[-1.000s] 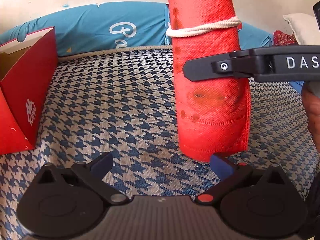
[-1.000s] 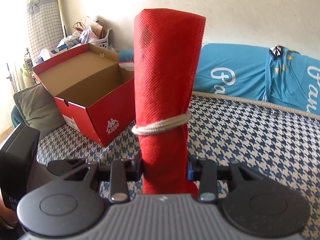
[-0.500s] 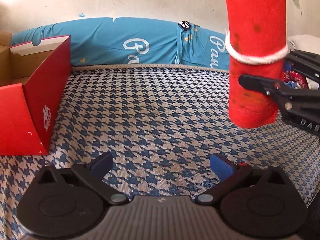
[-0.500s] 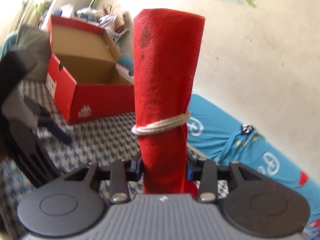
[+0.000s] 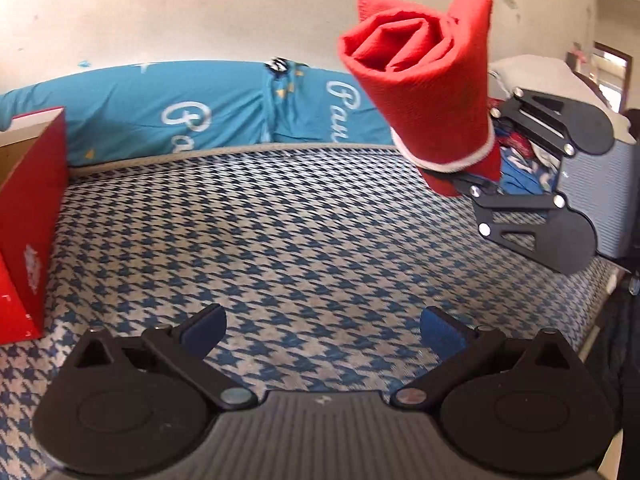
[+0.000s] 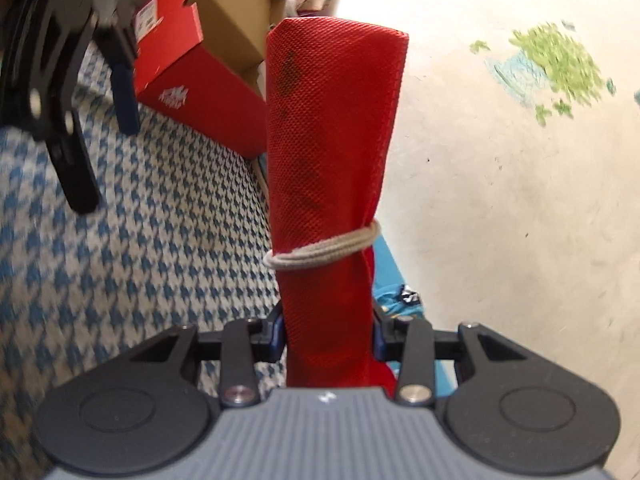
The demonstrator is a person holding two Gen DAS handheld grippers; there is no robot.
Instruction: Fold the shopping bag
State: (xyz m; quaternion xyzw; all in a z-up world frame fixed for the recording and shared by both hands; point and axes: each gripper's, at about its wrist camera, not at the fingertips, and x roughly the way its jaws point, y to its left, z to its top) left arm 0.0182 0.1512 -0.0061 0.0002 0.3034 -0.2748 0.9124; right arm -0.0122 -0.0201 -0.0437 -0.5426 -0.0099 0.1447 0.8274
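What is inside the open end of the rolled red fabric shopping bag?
In the left wrist view, the open end of the rolled red fabric shopping bag shows only folded layers of the same red fabric spiralling inward. Nothing else is visible; deeper inside is hidden by the roll, bound by a white cord.

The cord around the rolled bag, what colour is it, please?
Off-white cord, clearest in the right wrist view.
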